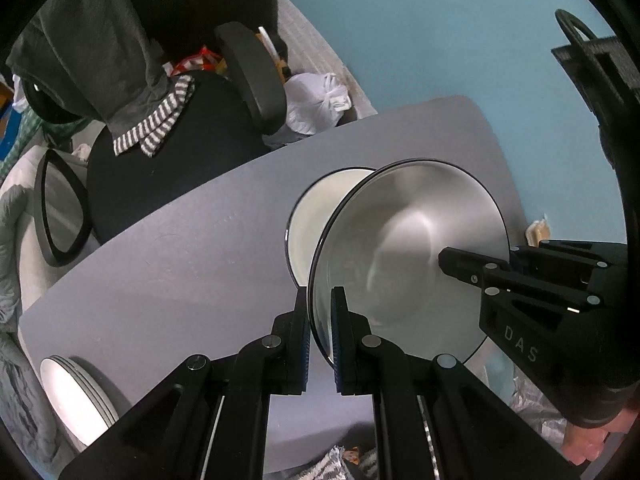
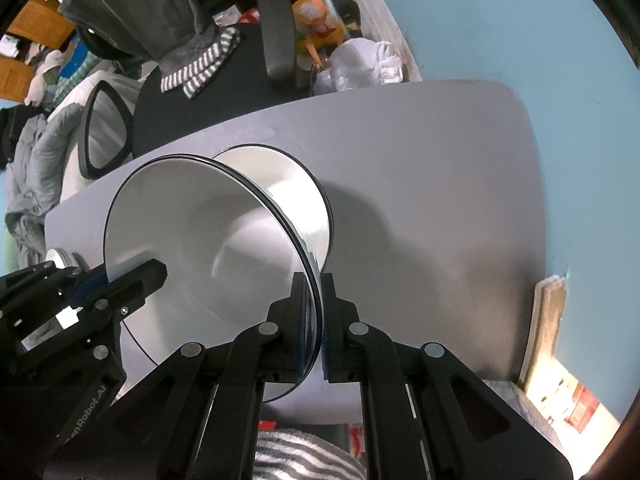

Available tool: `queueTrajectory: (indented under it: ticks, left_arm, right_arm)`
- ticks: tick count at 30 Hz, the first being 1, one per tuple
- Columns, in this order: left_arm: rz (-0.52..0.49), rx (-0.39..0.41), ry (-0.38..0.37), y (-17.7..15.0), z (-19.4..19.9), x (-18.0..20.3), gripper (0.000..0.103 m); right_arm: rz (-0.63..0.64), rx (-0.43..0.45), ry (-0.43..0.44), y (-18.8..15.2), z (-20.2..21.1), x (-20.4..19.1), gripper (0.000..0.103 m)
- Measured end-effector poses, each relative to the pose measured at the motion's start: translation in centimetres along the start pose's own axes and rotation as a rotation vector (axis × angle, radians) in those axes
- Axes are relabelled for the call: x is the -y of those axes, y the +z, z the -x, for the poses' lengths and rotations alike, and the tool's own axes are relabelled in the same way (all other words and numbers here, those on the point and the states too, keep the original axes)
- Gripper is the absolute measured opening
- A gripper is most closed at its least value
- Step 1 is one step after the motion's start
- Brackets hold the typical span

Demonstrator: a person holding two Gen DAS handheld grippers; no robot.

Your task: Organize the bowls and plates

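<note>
Left wrist: both tools clamp opposite rims of plate [image 1: 404, 240], above bowl [image 1: 320, 216].

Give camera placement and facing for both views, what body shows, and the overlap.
Left wrist: on the left tongs, looking down at the grey table; they clamp the plate rim. The right tongs and a hand show.
Right wrist: on the right tongs, looking down, clamping the opposite rim; no body shows.
Shared: plate, white bowl beneath, plate stack.

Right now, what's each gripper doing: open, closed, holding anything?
Left gripper: closed on the rim of the white plate.
Right gripper: closed on the opposite rim of the same plate, held above the table.
</note>
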State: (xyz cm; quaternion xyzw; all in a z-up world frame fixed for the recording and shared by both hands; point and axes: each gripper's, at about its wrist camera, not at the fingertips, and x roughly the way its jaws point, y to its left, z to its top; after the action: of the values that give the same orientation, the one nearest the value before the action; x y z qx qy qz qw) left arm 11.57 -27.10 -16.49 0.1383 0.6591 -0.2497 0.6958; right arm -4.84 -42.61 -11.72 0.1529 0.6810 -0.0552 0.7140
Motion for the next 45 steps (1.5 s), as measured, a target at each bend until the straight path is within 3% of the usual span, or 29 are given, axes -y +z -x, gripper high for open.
queueTrajectory:
  ticks: [21, 29, 32, 34, 37, 40, 45]
  left_arm:
    - [0.038, -0.044, 0.014, 0.6, -2.6, -0.3, 0.009]
    - [0.05, -0.053, 0.011, 0.6, -2.9, -0.7, 0.01]
    - [0.052, -0.046, 0.01, 0.6, -2.8, -0.7, 0.02]
    - [0.05, -0.031, 0.018, 0.6, -2.6, -0.7, 0.039]
    - [0.031, -0.003, 0.037, 0.4, -2.2, -0.5, 0.049]
    - [0.025, -0.002, 0.043, 0.3, -2.1, -0.6, 0.057]
    - [0.051, 0.006, 0.047, -0.1, -1.9, -1.3, 0.062]
  right_arm:
    - [0.043, -0.048, -0.034, 2.0, -1.7, 0.1, 0.006]
    - [0.045, -0.056, -0.029, 2.3, -2.0, 0.0, 0.014]
    - [0.056, -0.054, -0.032, 2.3, -2.0, -0.2, 0.015]
    - [0.056, -0.056, -0.028, 2.3, -2.1, -0.1, 0.016]
    - [0.054, -0.058, -0.01, 2.4, -2.1, 0.0, 0.02]
    - [0.056, -0.049, -0.008, 2.2, -2.0, 0.0, 0.03]
    - [0.043, -0.029, 0.005, 1.7, -1.6, 0.1, 0.037]
